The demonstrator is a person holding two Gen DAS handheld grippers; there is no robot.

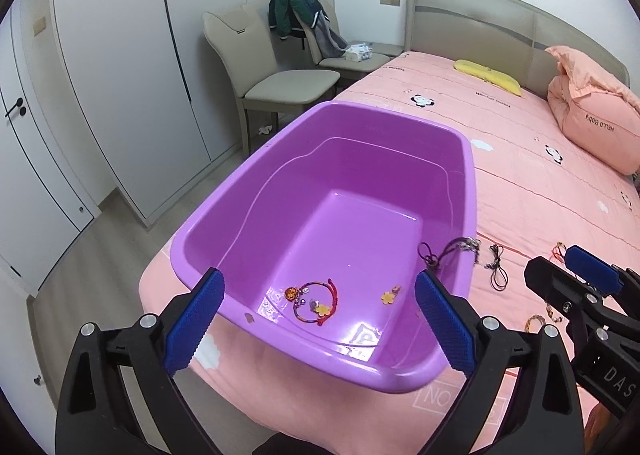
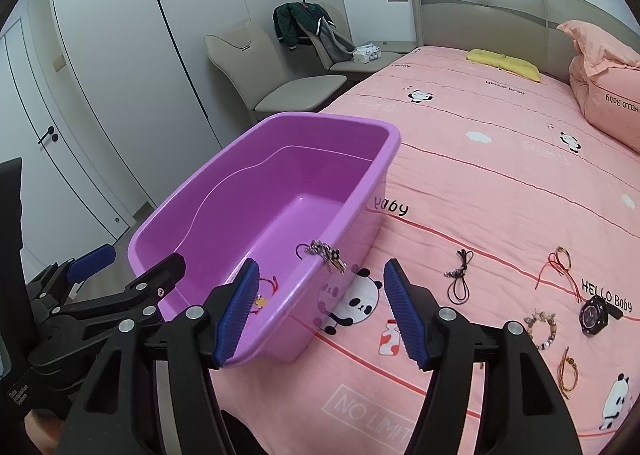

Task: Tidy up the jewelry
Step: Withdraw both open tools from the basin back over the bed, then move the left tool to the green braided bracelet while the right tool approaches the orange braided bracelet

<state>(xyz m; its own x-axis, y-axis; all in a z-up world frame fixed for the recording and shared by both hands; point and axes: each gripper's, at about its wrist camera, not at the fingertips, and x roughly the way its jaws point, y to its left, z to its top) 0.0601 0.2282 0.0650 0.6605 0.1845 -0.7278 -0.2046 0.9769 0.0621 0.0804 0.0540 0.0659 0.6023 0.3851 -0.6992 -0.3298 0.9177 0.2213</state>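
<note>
Both grippers, left gripper point(image 1: 318, 319) and right gripper point(image 2: 320, 315), gape empty above the purple tub point(image 1: 224, 191), where bracelets point(image 1: 314, 301) collect, one chain point(image 2: 324, 253) draped over its rim, more jewelry point(image 2: 460, 279) strewn on the bed point(image 2: 500, 183) toward three o'clock.

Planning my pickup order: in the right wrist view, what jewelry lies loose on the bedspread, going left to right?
Black cord necklace → beaded bracelet → red string bracelet → black watch.
</note>
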